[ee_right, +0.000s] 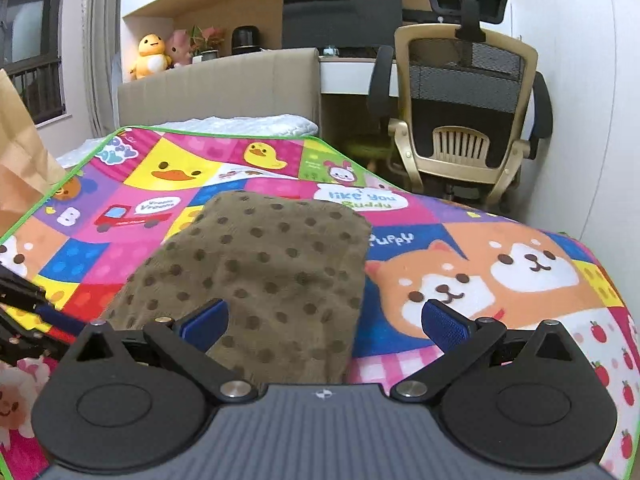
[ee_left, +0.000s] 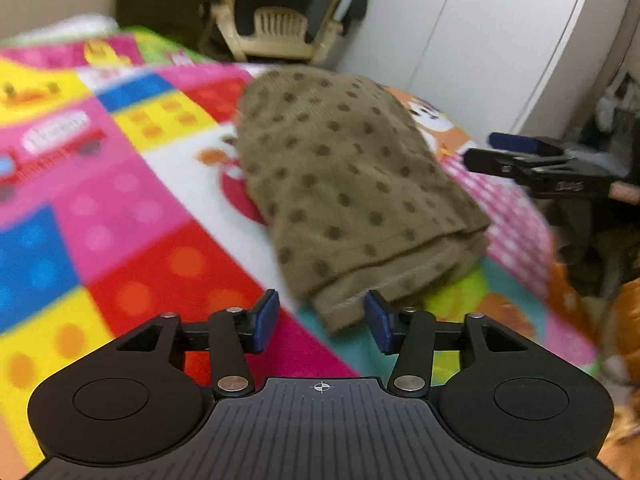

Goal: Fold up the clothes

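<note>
A brown garment with dark polka dots [ee_left: 344, 176] lies folded into a thick stack on a bright cartoon-print blanket [ee_left: 120, 216]. My left gripper [ee_left: 322, 320] is open just short of the stack's near corner, nothing between its blue pads. In the right wrist view the same garment [ee_right: 260, 272] lies straight ahead. My right gripper [ee_right: 324, 322] is open, its left pad over the cloth's near edge and its right pad over the blanket [ee_right: 500, 280]. The right gripper [ee_left: 532, 164] also shows at the right edge of the left wrist view, past the garment. The left gripper's fingers [ee_right: 24, 300] appear at the left edge.
A beige mesh office chair [ee_right: 460, 120] stands beyond the bed's far corner by a desk with a dark monitor [ee_right: 340, 16]. The padded headboard [ee_right: 220, 88] with plush toys [ee_right: 152, 56] runs behind. A brown paper bag [ee_right: 20, 152] stands at the left. White wardrobe doors [ee_left: 480, 40] rise close by.
</note>
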